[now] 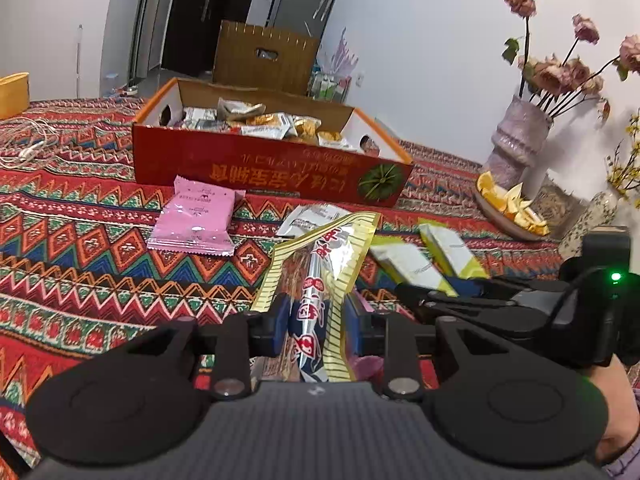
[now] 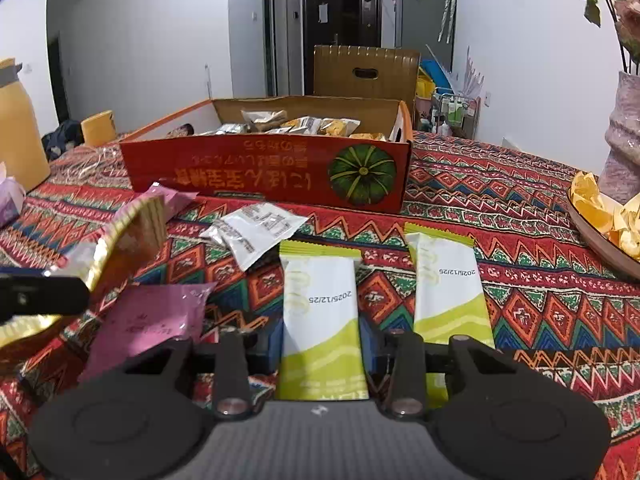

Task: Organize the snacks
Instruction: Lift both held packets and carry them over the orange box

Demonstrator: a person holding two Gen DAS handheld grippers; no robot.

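Two hand-held grippers each pinch a snack above a patterned tablecloth (image 2: 520, 216), with the red cardboard box (image 1: 264, 168) waiting further back, already part-filled with wrapped snacks. The left gripper (image 1: 316, 320) is pressed onto the lower end of a long gold-striped packet (image 1: 320, 264), which rises tilted from between the blue pads and stands clear of the cloth. The right gripper (image 2: 322, 356) is closed on the near end of a green-and-white sachet (image 2: 320, 312), whose far end appears to lie on or just above the cloth; its twin, the second green-and-white sachet (image 2: 444, 280), lies just beside it to the right. Both grips sit at one end of a slick wrapper, so the likeliest failure is a packet pivoting or sliding out on the way to the box, the long gold one most of all since most of its length hangs unsupported. The two tools work close together, and a crossing path could knock the left one's packet loose. A low carry could clip the box's near wall or sweep the white packet (image 2: 256, 232) and the pink packet (image 1: 196, 216) lying before it. The plate of orange pieces (image 1: 512, 208) and the vase (image 1: 516, 140) stand at the right, within reach of a wide swing.
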